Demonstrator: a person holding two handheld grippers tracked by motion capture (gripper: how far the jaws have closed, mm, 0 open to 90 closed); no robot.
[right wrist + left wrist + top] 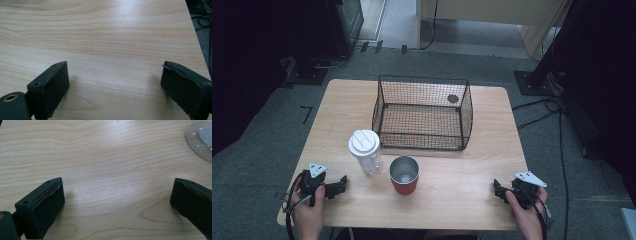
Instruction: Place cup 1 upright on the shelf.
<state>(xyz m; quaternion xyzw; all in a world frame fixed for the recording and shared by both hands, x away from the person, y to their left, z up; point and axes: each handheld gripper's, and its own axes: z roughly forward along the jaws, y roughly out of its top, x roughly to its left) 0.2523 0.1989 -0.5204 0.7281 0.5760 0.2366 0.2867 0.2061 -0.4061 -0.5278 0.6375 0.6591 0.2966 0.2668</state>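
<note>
Left gripper (343, 183): resting on the table at its 8 o'clock corner, held in a hand (307, 212); jaws spread wide in the left gripper view (117, 202), nothing but bare wood between them.
Right gripper (496, 188): resting on the table near its 4 o'clock corner, held in the other hand (527, 212); jaws likewise wide apart in the right gripper view (115, 85), gripping nothing.
Clear bottle (366, 151): upright, white lid on, left of table centre, at 2 o'clock from the left gripper and near it; clear rim of it at the 2 o'clock corner of the left gripper view (200, 138).
Red cup (404, 175): upright, mouth open, metal inside; just beside the bottle at its 4 o'clock, apart from it; well apart from the right gripper, at its 9 o'clock.
Wire basket (422, 113): black mesh, on the far half of the table, at 12 o'clock from the cup; near edge close to the bottle's lid.
Table (462, 200): pale wood grain, bare between cup and right gripper.
Floor (257, 150): grey carpet, cables trailing at 3 o'clock.
</note>
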